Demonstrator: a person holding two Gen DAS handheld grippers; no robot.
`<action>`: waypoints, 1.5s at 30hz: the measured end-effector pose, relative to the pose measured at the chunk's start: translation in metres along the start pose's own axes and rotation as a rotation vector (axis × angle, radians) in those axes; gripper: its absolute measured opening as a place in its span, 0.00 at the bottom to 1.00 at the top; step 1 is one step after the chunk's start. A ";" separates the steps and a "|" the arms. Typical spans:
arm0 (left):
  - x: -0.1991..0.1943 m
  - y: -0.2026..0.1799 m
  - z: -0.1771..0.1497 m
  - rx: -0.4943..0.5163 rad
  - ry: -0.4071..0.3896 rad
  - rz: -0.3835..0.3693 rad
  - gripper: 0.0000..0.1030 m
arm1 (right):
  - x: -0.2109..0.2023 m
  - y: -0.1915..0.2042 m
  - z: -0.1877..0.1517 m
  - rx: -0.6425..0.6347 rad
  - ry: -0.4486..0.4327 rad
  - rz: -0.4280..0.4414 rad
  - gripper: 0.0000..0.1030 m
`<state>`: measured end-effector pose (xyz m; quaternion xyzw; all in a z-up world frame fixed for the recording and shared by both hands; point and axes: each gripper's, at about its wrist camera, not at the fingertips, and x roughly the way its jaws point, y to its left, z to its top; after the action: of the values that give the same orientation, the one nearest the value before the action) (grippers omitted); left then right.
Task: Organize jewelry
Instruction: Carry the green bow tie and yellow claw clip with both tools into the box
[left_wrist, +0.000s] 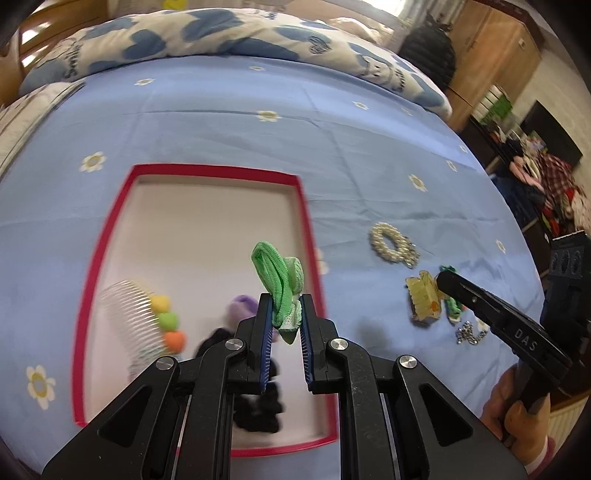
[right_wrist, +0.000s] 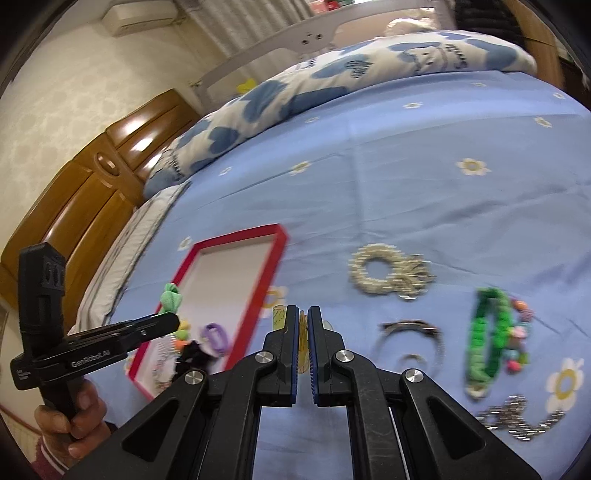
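The left gripper (left_wrist: 287, 310) pinches a green hair tie (left_wrist: 279, 273), which sticks up toward 12 o'clock above the red tray (left_wrist: 308, 229). The right gripper (right_wrist: 303, 317) is squeezed tight on a yellow hair claw (right_wrist: 303, 343) over the blue sheet (right_wrist: 369, 184). The pearl ring (right_wrist: 373, 273) lies at about 1 o'clock from it.
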<state>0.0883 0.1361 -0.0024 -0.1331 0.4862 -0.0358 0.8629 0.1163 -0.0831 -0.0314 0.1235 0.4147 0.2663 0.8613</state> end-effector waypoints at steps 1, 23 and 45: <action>-0.001 0.006 0.000 -0.010 -0.001 0.005 0.12 | 0.003 0.006 0.000 -0.007 0.004 0.010 0.04; 0.032 0.080 0.028 -0.067 0.033 0.098 0.12 | 0.101 0.090 0.017 -0.137 0.117 0.106 0.04; 0.063 0.090 0.014 -0.062 0.117 0.151 0.20 | 0.147 0.084 0.010 -0.125 0.218 0.086 0.10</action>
<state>0.1273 0.2129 -0.0718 -0.1203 0.5453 0.0367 0.8287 0.1697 0.0691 -0.0834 0.0574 0.4828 0.3401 0.8050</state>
